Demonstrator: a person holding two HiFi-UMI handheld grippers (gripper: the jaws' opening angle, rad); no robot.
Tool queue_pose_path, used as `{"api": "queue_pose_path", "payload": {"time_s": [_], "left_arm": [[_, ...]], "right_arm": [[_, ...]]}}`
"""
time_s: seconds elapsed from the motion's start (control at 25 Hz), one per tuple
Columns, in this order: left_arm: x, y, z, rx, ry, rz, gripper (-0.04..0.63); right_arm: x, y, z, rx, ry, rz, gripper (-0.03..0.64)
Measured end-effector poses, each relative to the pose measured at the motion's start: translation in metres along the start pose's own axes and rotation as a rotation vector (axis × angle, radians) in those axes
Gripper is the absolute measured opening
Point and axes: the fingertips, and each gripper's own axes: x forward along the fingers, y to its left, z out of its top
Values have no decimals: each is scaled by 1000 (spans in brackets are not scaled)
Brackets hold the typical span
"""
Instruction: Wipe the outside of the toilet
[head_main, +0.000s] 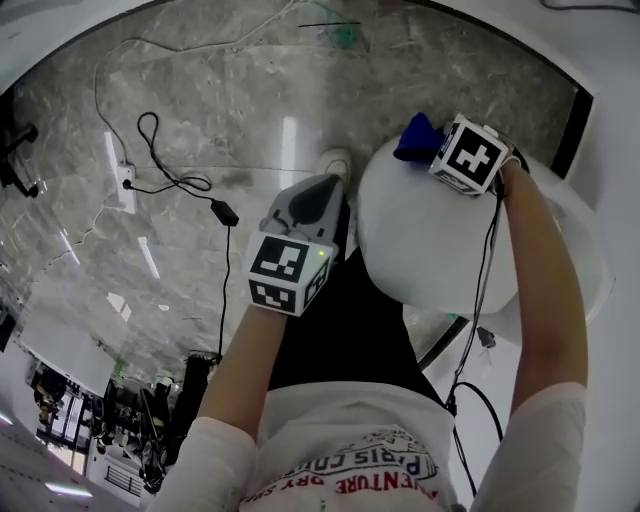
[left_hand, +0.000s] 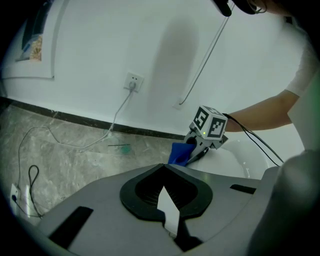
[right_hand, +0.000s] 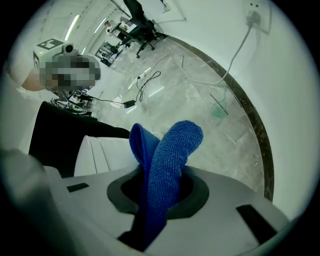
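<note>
Clearly right gripper (right_hand: 159, 210) grips blue cloth (right_hand: 167, 165), hiding its fingers; left gripper (left_hand: 167, 212) closed, empty

- Bright, even indoor light. Ceiling strips show as white streaks of glare on the polished floor (head_main: 180, 120) in the head view.
- The white toilet (head_main: 430, 240) is nearly washed out, with little shading on it.
- A soft grey shadow lies on the wall (left_hand: 100, 40) in the left gripper view.
- All three views bend strongly at the edges, and both gripper views darken to black corners.
- The near body of the left hand-held gripper (left_hand: 167, 207) looks slightly soft, while the blue cloth (right_hand: 167, 165) is sharp, its weave plain.
</note>
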Motion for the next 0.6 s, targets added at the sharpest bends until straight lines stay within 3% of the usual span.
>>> {"api": "queue_pose_path", "payload": {"time_s": [0.28,0.6], "left_arm": [[-33,6,-44,-99,-63,56,8],[-75,24,-106,-227,-91,107,8]], "right_arm": [[12,29,27,-47,-17,15,71],[42,78,67,-227,139,61,71]]}}
